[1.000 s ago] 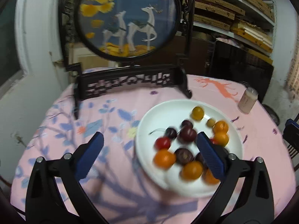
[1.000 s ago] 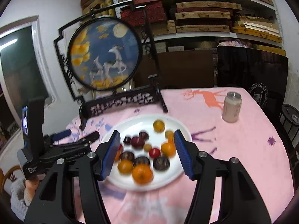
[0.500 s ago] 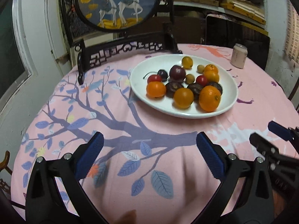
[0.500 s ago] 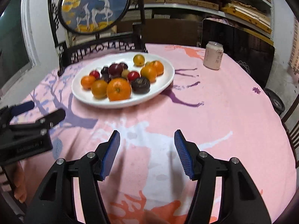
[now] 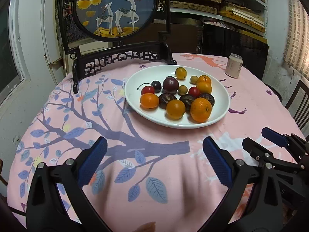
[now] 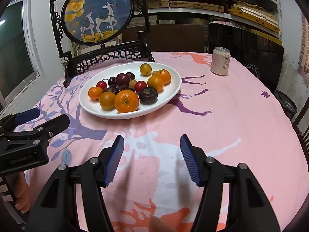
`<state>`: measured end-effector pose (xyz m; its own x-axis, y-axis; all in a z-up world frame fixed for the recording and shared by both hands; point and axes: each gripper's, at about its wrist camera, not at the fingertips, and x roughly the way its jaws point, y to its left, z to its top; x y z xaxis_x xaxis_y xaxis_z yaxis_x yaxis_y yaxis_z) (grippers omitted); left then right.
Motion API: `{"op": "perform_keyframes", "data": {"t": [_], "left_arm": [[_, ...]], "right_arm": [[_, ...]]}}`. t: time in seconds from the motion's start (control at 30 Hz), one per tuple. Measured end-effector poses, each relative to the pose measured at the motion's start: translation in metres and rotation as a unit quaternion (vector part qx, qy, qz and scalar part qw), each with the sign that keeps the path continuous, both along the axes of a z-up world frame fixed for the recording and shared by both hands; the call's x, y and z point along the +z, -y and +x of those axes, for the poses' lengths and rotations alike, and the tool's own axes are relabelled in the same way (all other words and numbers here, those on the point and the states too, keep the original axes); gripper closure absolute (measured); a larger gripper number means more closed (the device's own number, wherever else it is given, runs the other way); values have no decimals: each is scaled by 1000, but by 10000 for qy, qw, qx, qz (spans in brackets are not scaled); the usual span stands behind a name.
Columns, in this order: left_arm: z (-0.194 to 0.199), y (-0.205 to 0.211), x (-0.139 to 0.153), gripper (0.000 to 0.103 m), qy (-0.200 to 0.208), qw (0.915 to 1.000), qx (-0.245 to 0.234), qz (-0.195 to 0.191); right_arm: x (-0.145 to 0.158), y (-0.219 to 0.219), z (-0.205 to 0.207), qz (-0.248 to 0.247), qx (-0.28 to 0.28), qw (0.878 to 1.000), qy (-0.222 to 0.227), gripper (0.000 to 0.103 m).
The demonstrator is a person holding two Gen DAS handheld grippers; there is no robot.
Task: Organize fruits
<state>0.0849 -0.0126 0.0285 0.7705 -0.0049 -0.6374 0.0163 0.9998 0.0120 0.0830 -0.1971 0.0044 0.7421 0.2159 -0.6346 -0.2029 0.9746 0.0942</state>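
Observation:
A white plate [image 5: 222,104] [image 6: 170,94] stands mid-table and holds several fruits: oranges [image 5: 200,109] [image 6: 126,101], red cherries [image 5: 148,90] [image 6: 140,86], dark plums [image 5: 170,85] [image 6: 123,78] and small yellow fruits [image 5: 181,73] [image 6: 145,69]. My left gripper [image 5: 154,159] is open and empty over the cloth, well short of the plate. My right gripper [image 6: 152,156] is open and empty, near the table's front, to the right of the plate. Each gripper shows in the other's view, the right one [image 5: 270,141] and the left one [image 6: 38,119].
A carved black stand with a round deer picture [image 5: 117,9] [image 6: 98,11] stands behind the plate. A pale drink can [image 5: 234,68] [image 6: 220,60] stands at the back right. The pink printed tablecloth [image 5: 135,174] covers the round table. Dark chairs and shelves lie beyond.
Both grippers have pulled back from above the plate to low over the near part of the table. The plate now lies farther ahead. Both jaws stay open.

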Motion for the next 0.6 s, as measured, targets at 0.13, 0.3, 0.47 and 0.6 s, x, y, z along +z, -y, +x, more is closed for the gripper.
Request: {"op": "perform_keyframes", "data": {"t": [0.13,0.3,0.47,0.6], "left_arm": [[-2,3,1,2,45,10000,-18,68],[-6,5,2,2,150,9998,-116,51],[-10,3,5,2,329,9994,-16,98],[-7,0,5,2,270,9995,93,103]], "right_arm": [[0,0,-1,11,8,10000,16,42],[0,-1,-1,22,20,10000,0,42],[0,-1,-1,23,24,10000,-9,42],[0,-1,-1,19,25,10000,-15,42]]}}
